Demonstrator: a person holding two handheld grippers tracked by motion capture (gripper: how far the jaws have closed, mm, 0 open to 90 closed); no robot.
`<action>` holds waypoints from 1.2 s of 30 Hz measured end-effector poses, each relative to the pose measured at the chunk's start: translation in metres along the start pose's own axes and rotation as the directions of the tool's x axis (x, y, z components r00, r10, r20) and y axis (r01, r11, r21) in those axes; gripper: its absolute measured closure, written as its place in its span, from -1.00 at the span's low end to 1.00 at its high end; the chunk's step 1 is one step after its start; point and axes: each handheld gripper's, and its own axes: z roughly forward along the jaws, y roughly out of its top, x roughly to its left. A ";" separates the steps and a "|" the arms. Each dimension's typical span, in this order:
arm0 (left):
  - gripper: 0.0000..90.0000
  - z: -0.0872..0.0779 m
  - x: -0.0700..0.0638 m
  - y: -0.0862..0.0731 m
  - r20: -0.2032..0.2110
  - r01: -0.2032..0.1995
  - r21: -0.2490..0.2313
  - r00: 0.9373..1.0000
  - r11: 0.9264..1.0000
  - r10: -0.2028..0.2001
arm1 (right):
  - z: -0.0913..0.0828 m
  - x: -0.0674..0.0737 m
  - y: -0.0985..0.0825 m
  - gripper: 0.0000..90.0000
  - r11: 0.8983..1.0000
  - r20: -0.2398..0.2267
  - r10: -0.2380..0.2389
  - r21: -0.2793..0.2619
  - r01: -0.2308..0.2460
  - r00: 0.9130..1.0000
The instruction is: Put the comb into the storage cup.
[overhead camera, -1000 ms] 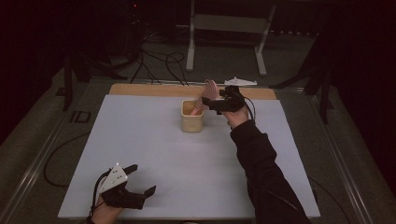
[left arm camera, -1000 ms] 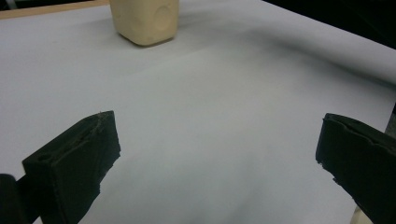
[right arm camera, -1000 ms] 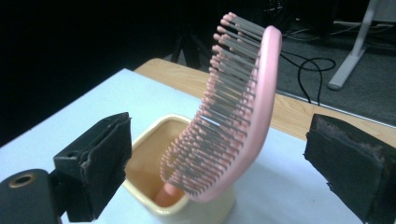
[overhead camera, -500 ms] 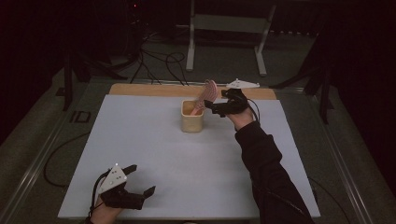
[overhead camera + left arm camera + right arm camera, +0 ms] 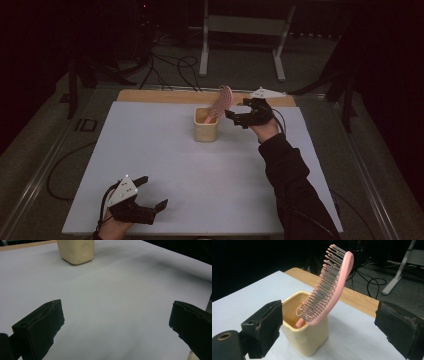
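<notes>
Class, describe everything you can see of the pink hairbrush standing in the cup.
The pink hairbrush looks like plastic: a curved, paddle-shaped head with rows of grey bristles tipped in pink. It stands handle-down in the cream cup, leaning against the rim, its head tilted up and out above it. Only the cup touches it. The right hand-held gripper sits close beside it, jaws open and apart from it.

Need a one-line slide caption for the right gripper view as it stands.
Open right gripper faces a pink hairbrush standing handle-down in a cream cup on the white table.
</notes>
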 end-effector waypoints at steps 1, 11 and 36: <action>-1.00 0.000 0.000 0.000 0.000 -0.001 0.001 1.000 1.000 0.001 | -0.001 0.000 0.000 -0.83 1.000 -0.004 0.000 -0.001 0.000 1.000; -1.00 -0.001 0.000 0.000 -0.001 -0.001 -0.002 1.000 1.000 0.001 | -0.012 0.004 -0.009 -0.83 1.000 -0.012 -0.002 0.001 0.002 1.000; -1.00 -0.005 0.005 0.001 0.006 0.001 -0.015 1.000 1.000 -0.001 | -0.038 0.021 -0.049 -0.83 1.000 -0.047 -0.022 0.020 0.023 0.999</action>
